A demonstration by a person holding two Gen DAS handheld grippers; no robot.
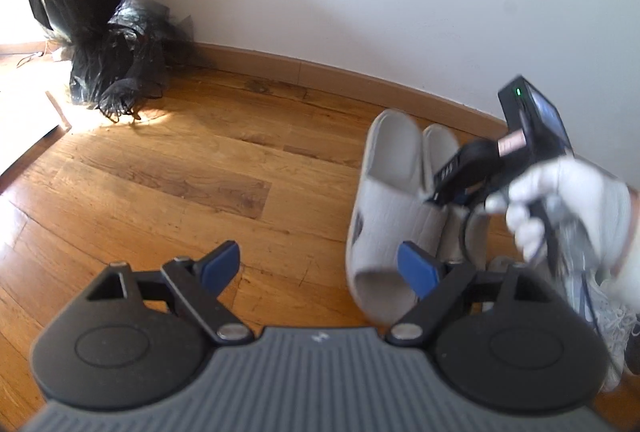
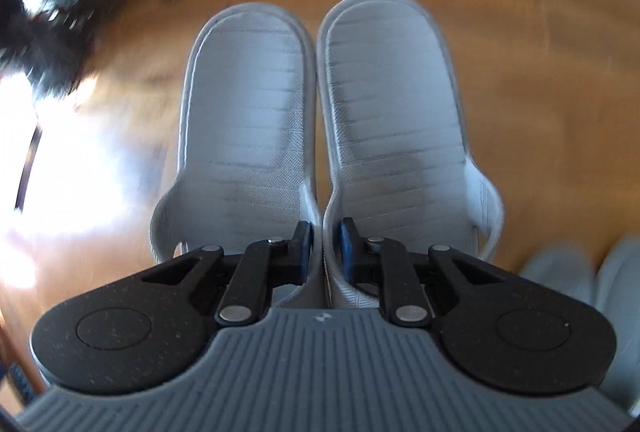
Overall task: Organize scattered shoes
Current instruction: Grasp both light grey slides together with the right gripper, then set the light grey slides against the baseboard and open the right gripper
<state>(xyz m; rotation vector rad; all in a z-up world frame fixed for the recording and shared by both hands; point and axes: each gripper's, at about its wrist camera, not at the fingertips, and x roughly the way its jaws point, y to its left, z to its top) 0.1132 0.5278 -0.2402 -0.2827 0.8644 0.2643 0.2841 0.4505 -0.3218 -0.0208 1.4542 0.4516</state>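
Note:
Two pale grey slippers lie side by side, heels toward the wall: the left slipper (image 2: 244,104) and the right slipper (image 2: 394,104). My right gripper (image 2: 325,248) is shut on their touching inner straps, its blue pads pinching the two together. In the left wrist view the same pair, left slipper (image 1: 384,192) and right slipper (image 1: 438,144), sits at the right beneath the right gripper (image 1: 444,188), which a white-gloved hand (image 1: 568,204) holds. My left gripper (image 1: 320,266) stands open above bare wooden floor, its right pad beside the near slipper's toe opening.
A black crinkled wrapped bundle (image 1: 104,32) leans in the far left corner by a sunlit patch. A wooden skirting board (image 1: 320,72) runs along the white wall. A white sneaker with blue laces (image 1: 612,316) lies at the lower right, and blurred grey shoes (image 2: 560,272) sit beside the slippers.

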